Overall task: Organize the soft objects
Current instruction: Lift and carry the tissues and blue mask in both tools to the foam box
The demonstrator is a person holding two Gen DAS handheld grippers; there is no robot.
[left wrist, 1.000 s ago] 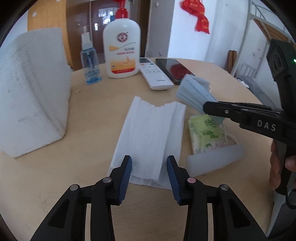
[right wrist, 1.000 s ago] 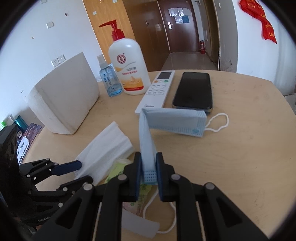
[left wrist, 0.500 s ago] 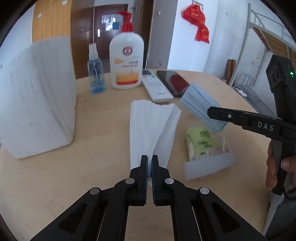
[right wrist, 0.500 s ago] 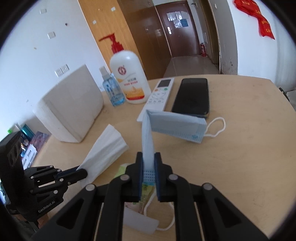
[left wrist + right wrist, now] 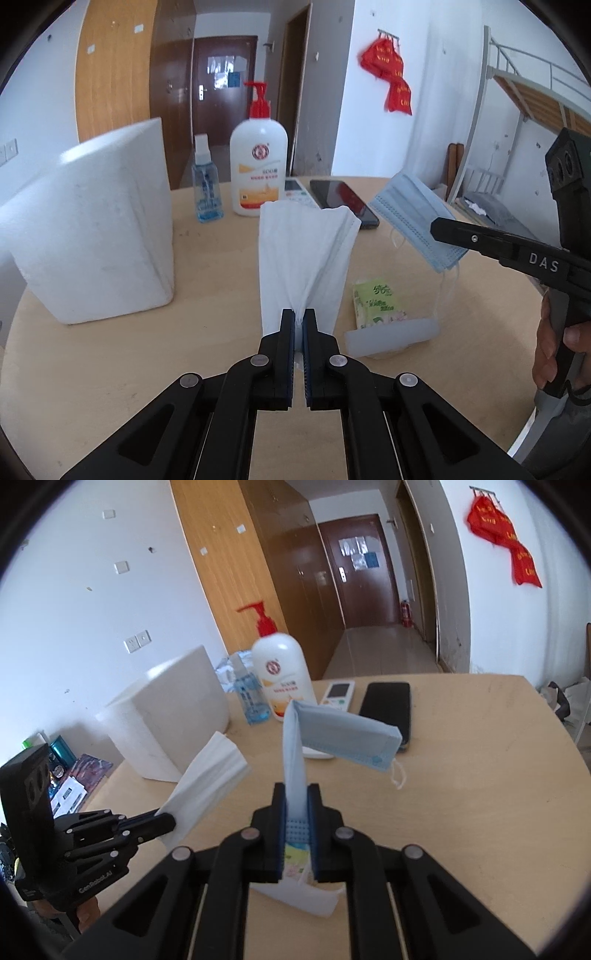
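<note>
My left gripper point(image 5: 299, 317) is shut on a folded white tissue point(image 5: 303, 254) and holds it lifted above the round wooden table point(image 5: 110, 369); it also shows in the right wrist view point(image 5: 210, 771). My right gripper point(image 5: 297, 794) is shut on a blue face mask point(image 5: 340, 738), held in the air with its ear loops dangling; the mask also shows in the left wrist view point(image 5: 417, 221). A green tissue packet point(image 5: 378, 301) with a clear wrapper flap lies on the table below the mask.
A white foam box point(image 5: 92, 236) stands at the left. At the back stand a lotion pump bottle point(image 5: 258, 173), a small blue spray bottle point(image 5: 207, 192), a white remote point(image 5: 338, 694) and a black phone point(image 5: 388, 709). A bunk bed frame point(image 5: 517, 110) is at the right.
My left gripper closed on the tissue's near edge and raised it off the table. My right gripper lifted the mask higher, clear of the table.
</note>
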